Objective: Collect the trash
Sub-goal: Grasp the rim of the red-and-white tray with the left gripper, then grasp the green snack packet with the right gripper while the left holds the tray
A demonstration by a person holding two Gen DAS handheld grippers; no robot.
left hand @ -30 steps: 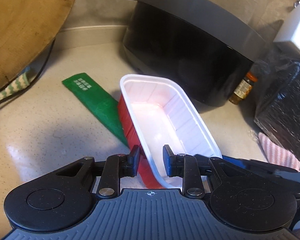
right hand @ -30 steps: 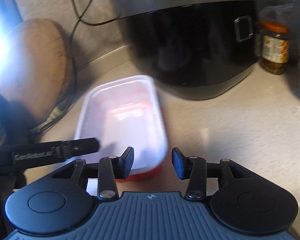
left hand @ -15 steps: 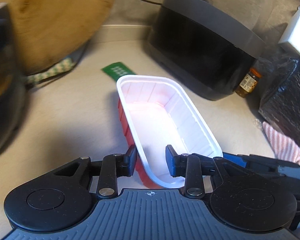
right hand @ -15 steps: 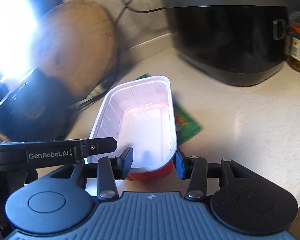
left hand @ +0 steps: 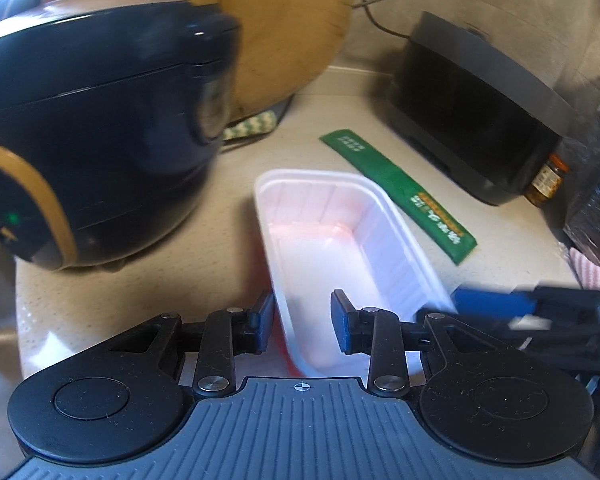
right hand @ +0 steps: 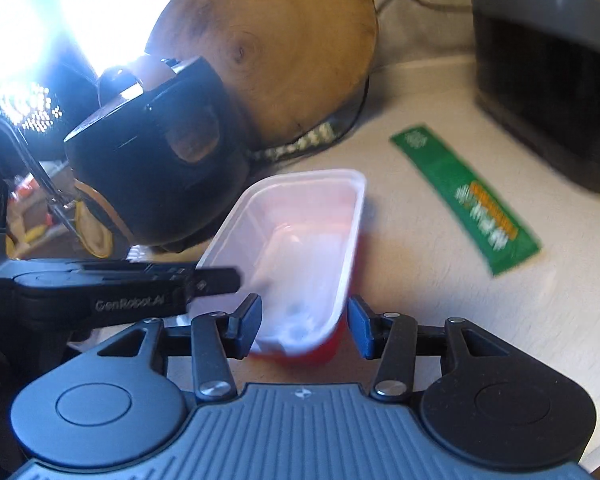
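Observation:
An empty plastic tray, white inside and red outside, is held above the beige counter. My left gripper is shut on the tray's near left wall, one finger outside and one inside. My right gripper straddles the tray's near end with its jaws apart on either side. A flat green wrapper lies on the counter beyond the tray; it also shows in the right wrist view.
A dark rice cooker with a gold band stands close on the left. A round wooden board leans at the back. A black appliance and a small jar stand at the right.
Both grippers have carried the tray back and to the left, away from the black appliance. The green wrapper is uncovered and the rice cooker has come into view.

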